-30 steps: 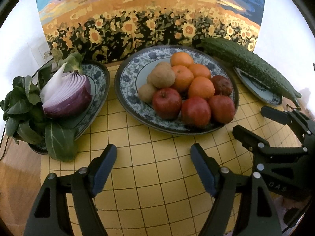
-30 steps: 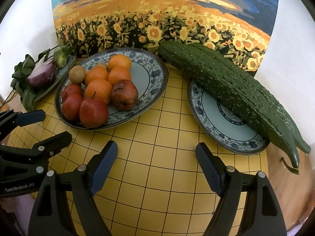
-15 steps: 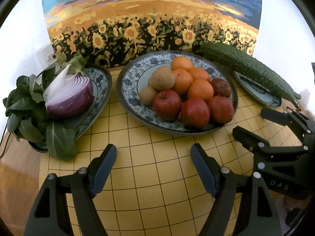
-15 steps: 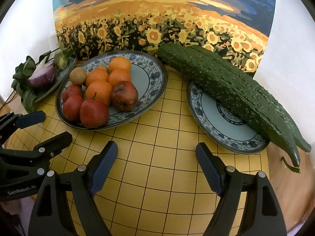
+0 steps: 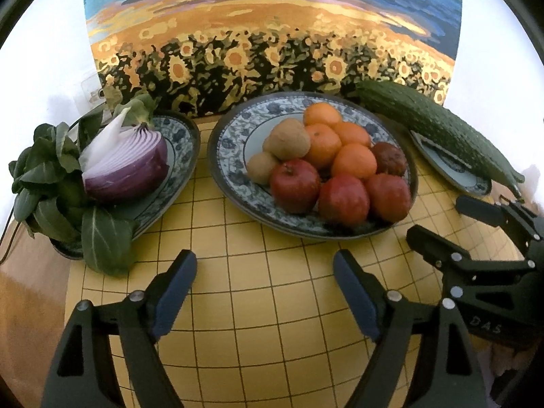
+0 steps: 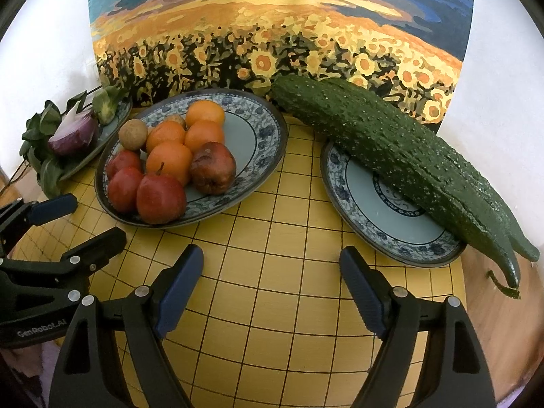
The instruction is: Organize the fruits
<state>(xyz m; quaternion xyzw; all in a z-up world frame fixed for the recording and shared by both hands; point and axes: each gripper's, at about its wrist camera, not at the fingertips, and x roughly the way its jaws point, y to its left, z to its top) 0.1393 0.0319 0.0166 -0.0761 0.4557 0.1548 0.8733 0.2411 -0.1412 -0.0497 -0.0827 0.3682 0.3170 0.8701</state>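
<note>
Fruits lie heaped on the centre plate (image 5: 224,142) and vegetables on side plates; left gripper (image 5: 265,275) opening with nothing between, right gripper (image 6: 272,272) wide, empty: sorting apparently finished.

We look down along our left gripper (image 5: 265,292), its jaws opening with only the yellow gridded mat (image 5: 258,306) between them. At the mat's middle, toward its far edge, sits the large patterned plate (image 5: 231,142) heaped with fruit: three red apples (image 5: 343,199) along its near rim, four oranges (image 5: 353,160) behind them, two brown kiwis (image 5: 287,139) to their left and a dark bruised fruit (image 5: 389,158) to the right. At the mat's left edge a smaller plate (image 5: 183,136) carries a halved red onion (image 5: 127,166) and leafy greens (image 5: 51,183). Near the far right corner a cucumber (image 5: 438,132) lies across a third plate (image 5: 469,175). Our right gripper (image 5: 445,224) hangs over the right edge, its fingers apart. A sunflower painting (image 5: 272,34) stands behind.
</note>
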